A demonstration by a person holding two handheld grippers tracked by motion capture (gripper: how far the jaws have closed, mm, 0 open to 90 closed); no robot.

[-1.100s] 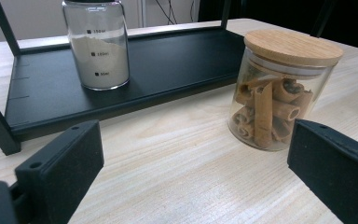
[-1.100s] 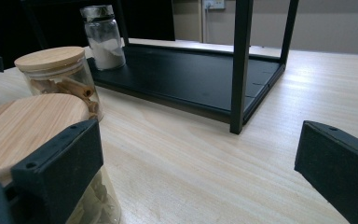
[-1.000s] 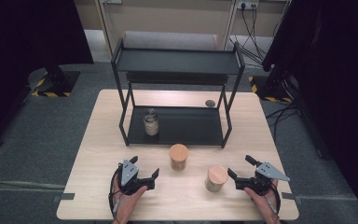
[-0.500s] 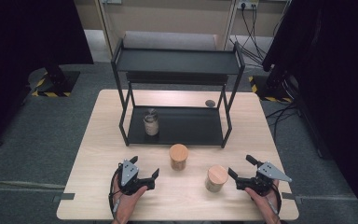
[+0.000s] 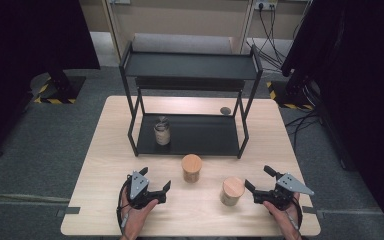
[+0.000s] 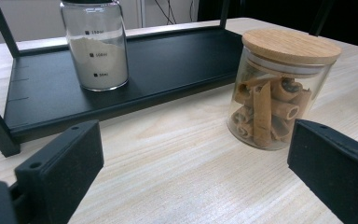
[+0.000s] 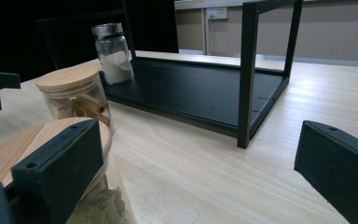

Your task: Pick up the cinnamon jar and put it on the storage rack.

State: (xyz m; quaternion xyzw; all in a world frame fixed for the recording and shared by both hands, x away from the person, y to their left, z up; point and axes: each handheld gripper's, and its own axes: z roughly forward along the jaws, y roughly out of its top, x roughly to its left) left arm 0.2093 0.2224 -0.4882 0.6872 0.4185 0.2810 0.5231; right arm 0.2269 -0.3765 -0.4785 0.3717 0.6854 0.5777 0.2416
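Resting low on the surface near the bottom of the high view, the left tongs and the right tongs both stood wide open and held nothing. The two jars with wooden lids stood upright between them, their long axes vertical and their lids facing up: the cinnamon jar just below the centre of the frame, close in front of the black rack, and the herb jar to the lower right, just beside the right tongs. In the left gripper view the cinnamon jar sat right of centre, nearer one jaw than the other; in the right gripper view the herb jar lay at the lower left, hard against one jaw. The likely trouble was an off-centre close: one jaw would meet the round glass first and shove or tip the jar rather than clamp it, and smooth glass could slip. A third jar of white powder stood on the rack's lower shelf, at risk of a knock if another jar were placed carelessly there.
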